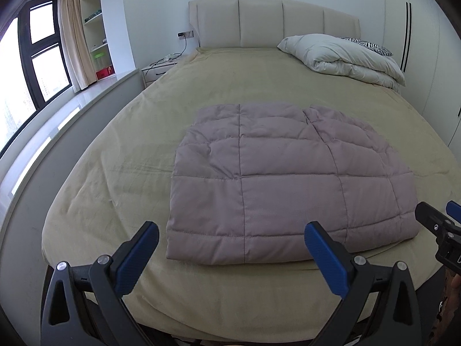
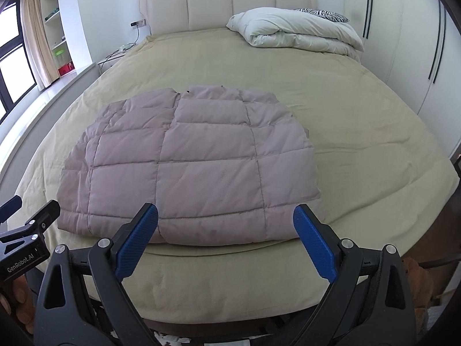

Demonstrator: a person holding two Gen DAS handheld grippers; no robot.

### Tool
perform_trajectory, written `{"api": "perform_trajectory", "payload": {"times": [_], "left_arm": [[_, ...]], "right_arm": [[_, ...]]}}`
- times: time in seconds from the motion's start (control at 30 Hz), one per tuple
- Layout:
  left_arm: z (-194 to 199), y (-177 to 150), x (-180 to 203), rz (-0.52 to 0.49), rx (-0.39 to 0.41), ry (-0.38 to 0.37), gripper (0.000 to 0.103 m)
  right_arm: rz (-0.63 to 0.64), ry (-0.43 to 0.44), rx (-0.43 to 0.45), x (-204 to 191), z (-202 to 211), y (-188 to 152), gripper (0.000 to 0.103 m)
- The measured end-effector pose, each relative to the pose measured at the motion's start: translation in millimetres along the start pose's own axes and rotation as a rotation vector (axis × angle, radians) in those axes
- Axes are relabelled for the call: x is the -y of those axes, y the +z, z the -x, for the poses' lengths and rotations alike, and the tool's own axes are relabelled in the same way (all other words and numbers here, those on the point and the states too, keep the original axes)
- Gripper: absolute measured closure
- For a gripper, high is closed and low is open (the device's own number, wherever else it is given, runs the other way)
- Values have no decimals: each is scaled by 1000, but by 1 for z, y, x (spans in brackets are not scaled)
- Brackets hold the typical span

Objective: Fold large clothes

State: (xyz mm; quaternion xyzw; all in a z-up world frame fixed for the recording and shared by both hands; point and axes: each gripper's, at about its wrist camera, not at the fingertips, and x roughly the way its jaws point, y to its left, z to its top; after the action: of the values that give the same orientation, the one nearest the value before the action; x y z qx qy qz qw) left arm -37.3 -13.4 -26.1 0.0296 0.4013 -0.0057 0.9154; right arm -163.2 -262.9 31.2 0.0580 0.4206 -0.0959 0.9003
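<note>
A dusty-pink quilted down jacket (image 1: 288, 178) lies folded into a flat rectangle on the beige bed (image 1: 129, 150); it also shows in the right wrist view (image 2: 190, 173). My left gripper (image 1: 232, 238) is open and empty, held above the bed's near edge just short of the jacket's hem. My right gripper (image 2: 226, 217) is open and empty, also just before the hem. Each gripper shows at the edge of the other's view: the right gripper (image 1: 440, 225), the left gripper (image 2: 26, 219).
A folded white duvet (image 1: 345, 54) and a zebra-print pillow (image 1: 366, 44) lie at the bed's far right by the headboard (image 1: 273, 23). A nightstand (image 1: 158, 67), window ledge (image 1: 57, 121) and shelves stand left. Wardrobe doors (image 1: 417, 43) stand right.
</note>
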Motion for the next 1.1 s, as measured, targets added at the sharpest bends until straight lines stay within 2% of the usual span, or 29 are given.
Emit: {"api": "perform_trajectory", "payload": {"times": [1.1], "left_arm": [[-6, -5, 0, -2, -16, 2, 0]], "right_arm": [[25, 9, -24, -7, -12, -4, 7]]}}
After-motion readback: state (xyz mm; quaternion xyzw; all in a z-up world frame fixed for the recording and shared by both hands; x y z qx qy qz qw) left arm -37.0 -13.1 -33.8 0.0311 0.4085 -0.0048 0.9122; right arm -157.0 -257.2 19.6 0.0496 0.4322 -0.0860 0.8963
